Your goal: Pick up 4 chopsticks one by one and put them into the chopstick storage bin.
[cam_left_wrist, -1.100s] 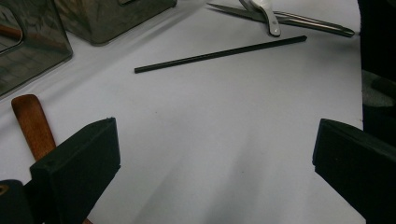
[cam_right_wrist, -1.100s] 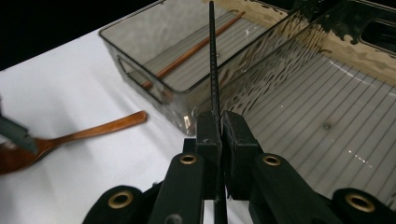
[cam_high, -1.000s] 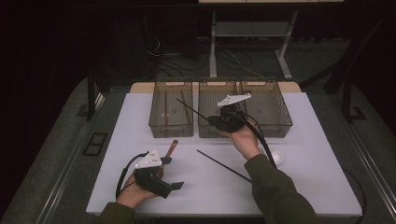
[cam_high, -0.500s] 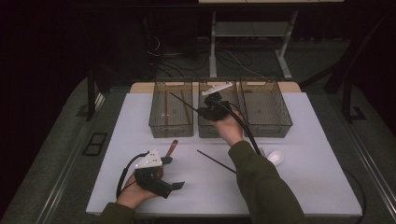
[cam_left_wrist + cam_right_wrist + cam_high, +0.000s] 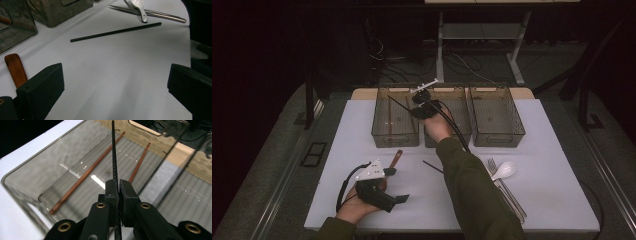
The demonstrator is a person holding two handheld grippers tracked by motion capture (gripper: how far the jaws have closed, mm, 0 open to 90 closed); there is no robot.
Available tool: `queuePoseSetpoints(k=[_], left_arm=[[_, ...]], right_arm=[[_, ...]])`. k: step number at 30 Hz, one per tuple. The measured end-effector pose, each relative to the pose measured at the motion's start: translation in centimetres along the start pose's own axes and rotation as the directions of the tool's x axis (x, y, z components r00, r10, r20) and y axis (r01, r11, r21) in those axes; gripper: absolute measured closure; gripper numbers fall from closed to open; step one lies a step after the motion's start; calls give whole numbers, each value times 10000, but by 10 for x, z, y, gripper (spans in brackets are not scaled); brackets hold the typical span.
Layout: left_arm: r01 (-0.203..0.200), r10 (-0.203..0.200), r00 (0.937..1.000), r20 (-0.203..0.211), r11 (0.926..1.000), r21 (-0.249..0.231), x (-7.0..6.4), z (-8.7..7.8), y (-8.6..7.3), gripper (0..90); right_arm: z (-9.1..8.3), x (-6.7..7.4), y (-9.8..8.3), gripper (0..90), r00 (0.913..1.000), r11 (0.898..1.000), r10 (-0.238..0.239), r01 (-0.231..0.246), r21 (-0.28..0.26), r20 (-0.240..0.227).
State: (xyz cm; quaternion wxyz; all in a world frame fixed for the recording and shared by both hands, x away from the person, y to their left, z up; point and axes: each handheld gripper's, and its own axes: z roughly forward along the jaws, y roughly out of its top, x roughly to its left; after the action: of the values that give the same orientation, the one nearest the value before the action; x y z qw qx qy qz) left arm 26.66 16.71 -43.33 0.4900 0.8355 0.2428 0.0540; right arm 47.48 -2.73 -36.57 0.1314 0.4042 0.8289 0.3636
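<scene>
Black chopstick (image 5: 114, 152) clamped in right gripper (image 5: 118, 185) (over left bin (image 5: 395, 136))

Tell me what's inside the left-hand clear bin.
Two brown chopsticks lie on the floor of the left bin, apart from each other. The right tongs hold a black chopstick above them; the tongs hide the bin floor directly beneath.
</scene>
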Motion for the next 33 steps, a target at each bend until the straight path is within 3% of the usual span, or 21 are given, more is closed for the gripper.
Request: queuePoseSetpoints(k=[9, 22, 30, 33], left_arm=[[58, -58, 10000, 37, 10000, -55, 0, -1, 0, 5], [76, -75, 10000, 35, 9999, -76, 0, 0, 0, 5], [72, -72, 10000, 48, 9999, -82, 0, 0, 0, 4], [-9, 10, 10000, 25, 10000, -57, 1, 0, 0, 5]], right_arm=[[23, 7, 8, 858, 9993, 9992, 358, -356, 191, -105], [30, 15, 5, 849, 9983, 9990, 330, -316, 305, -490], [22, 14, 6, 711, 9984, 9996, 281, -284, -54, -484], [14, 11, 4, 670, 9967, 9990, 333, -353, -262, -735]])
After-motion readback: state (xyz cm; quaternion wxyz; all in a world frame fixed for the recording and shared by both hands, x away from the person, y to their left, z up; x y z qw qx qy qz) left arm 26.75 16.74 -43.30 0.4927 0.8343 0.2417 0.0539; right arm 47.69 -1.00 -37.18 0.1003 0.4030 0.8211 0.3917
